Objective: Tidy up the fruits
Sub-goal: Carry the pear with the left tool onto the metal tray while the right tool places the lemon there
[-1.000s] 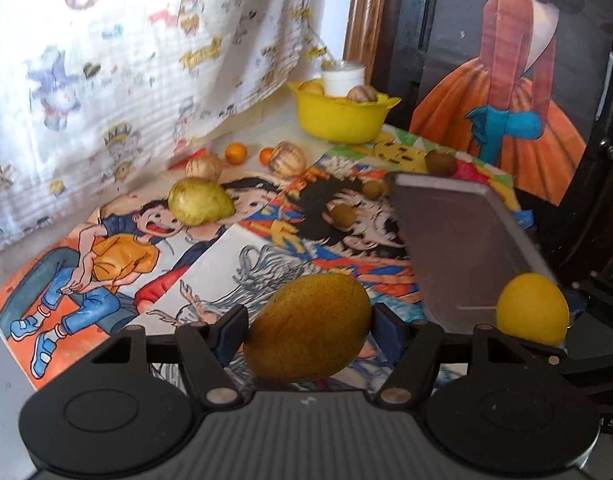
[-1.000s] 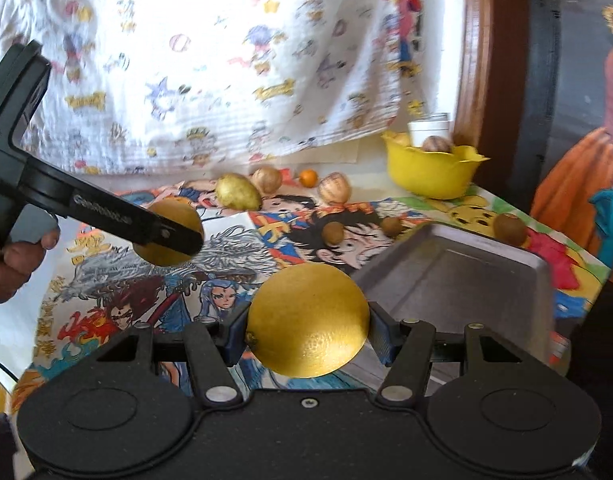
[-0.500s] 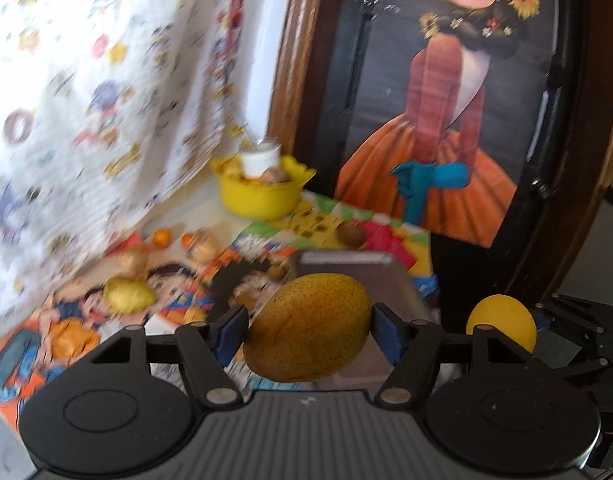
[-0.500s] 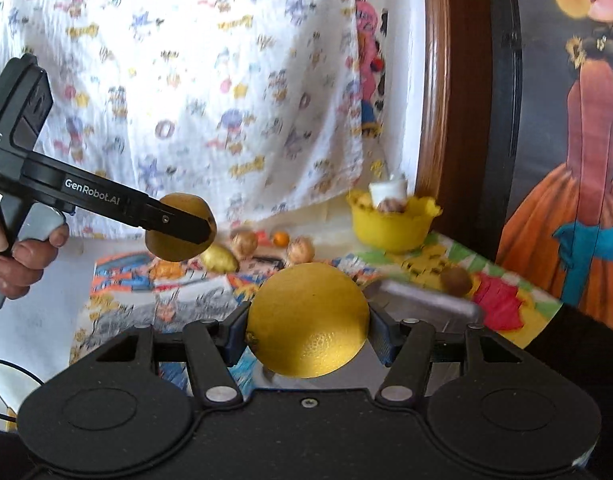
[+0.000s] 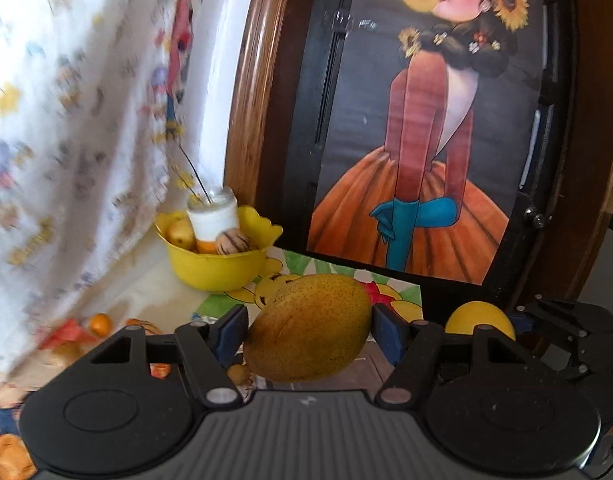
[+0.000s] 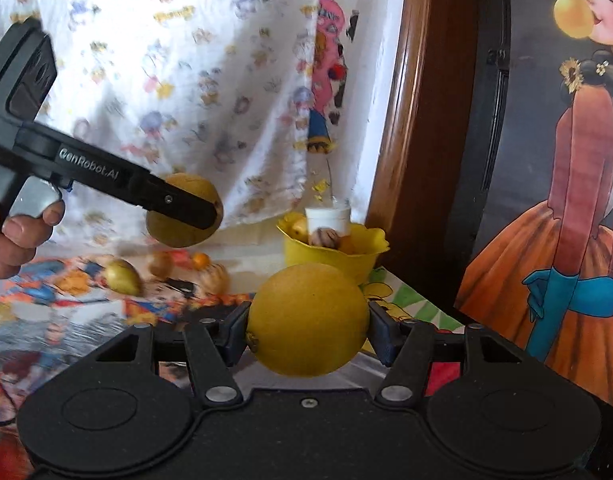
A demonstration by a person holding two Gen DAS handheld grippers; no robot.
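Grip confirmed on both tools. Left gripper [image 5: 309,330] has its blue pads pressed against the two ends of a speckled brownish-yellow pear [image 5: 308,326], carried clear of the table. Right gripper [image 6: 308,326] is likewise clamped on a round yellow fruit [image 6: 308,320], also lifted. In the right wrist view the left gripper [image 6: 216,212] appears at far left with the pear [image 6: 182,216] in its jaws and a hand [image 6: 18,236] on its handle.

Beyond the tools, a yellow bowl [image 5: 214,268] stands at the far side of the table, against the wooden frame [image 5: 250,112]. It already contains a white jar [image 5: 214,216], a striped nut-like item [image 5: 232,242] and at least one yellowish fruit [image 5: 180,234].

Left of the bowl, loose items lie on the printed table cover [image 6: 66,320]: a greenish pear [image 6: 122,278], a small orange fruit [image 6: 200,260] and two brownish pieces, blurred.

Assessment: the task looks partly done. Some produce sits in the bowl, two pieces are in transit, and several remain on the cover. Where the held fruits are meant to go cannot be told from these views.
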